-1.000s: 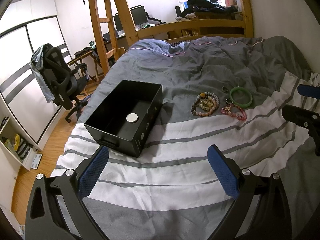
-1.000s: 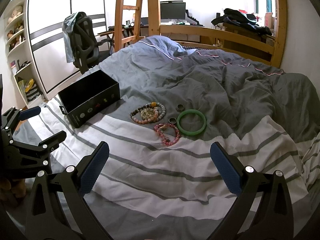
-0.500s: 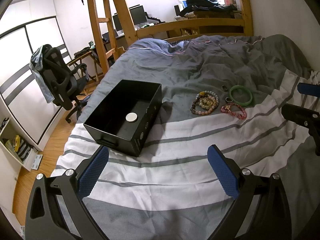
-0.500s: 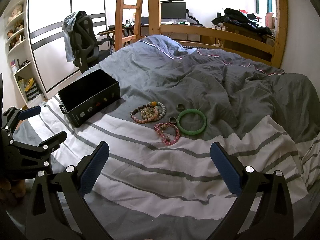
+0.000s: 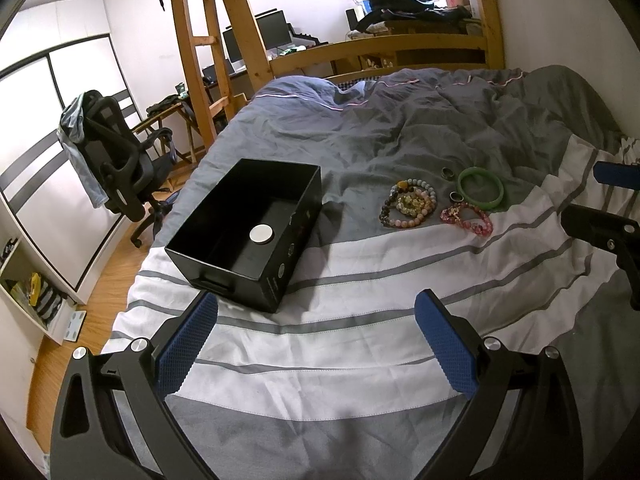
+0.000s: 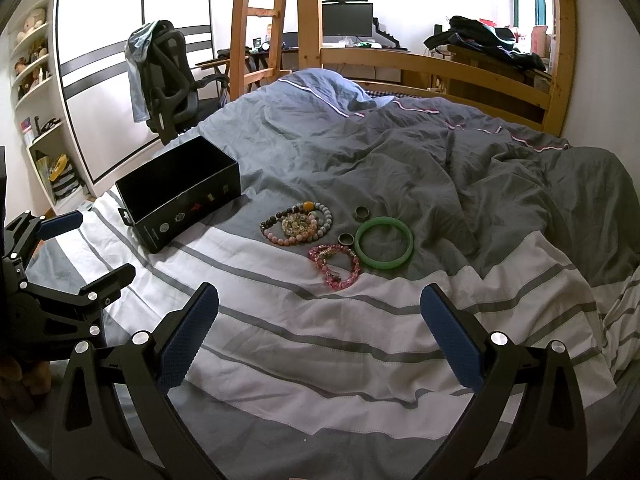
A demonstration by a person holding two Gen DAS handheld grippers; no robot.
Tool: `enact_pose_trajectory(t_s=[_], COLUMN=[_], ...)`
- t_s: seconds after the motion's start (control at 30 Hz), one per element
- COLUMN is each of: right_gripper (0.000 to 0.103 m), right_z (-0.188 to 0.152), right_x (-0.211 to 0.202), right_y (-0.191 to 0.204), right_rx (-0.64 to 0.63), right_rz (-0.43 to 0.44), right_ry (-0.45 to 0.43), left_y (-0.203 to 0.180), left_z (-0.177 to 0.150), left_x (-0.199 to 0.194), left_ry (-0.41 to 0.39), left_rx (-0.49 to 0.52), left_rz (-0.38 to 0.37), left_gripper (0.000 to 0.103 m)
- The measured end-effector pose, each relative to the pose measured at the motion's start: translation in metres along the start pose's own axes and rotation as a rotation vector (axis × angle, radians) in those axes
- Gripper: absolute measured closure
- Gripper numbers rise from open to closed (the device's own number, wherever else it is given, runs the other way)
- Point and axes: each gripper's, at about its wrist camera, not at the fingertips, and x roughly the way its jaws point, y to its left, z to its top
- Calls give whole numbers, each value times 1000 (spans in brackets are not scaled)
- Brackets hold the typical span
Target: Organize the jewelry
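Jewelry unsorted: beaded bracelets point(image 6: 297, 224), a pink bracelet point(image 6: 335, 266), a green bangle point(image 6: 384, 242) and two rings point(image 6: 362, 212) lie ahead of the right gripper point(image 6: 319, 338). The black box point(image 5: 250, 232), ahead-left of the left gripper point(image 5: 316, 346), holds seemingly only a white disc point(image 5: 261, 234). Both grippers gape, holding nothing.

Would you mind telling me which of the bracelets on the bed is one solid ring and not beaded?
The green bangle, the rightmost piece: a smooth, unbroken hoop. The pink bracelet and the mixed stack are strung beads.
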Motion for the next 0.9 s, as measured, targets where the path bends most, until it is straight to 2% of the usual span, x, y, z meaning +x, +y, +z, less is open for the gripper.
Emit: enact_pose_trajectory(t_s=[0.47, 0.6, 0.7, 0.9], right_gripper=[3, 3, 3, 3], right_z=[3, 0, 4, 7], right_x=[1, 6, 16, 51], right_y=[3, -1, -9, -34], right_rx=[-6, 13, 52, 178], right_rz=[-2, -4, -9, -1], right_ry=[7, 13, 39, 148], left_y=[-4, -9, -13, -28], left_z=[-2, -4, -2, 8], left_x=[0, 1, 7, 32], left_ry=[-5, -4, 4, 21], left_rx=[17, 26, 20, 52], left_rz=[-7, -35, -56, -72], left_gripper=[6, 6, 6, 6])
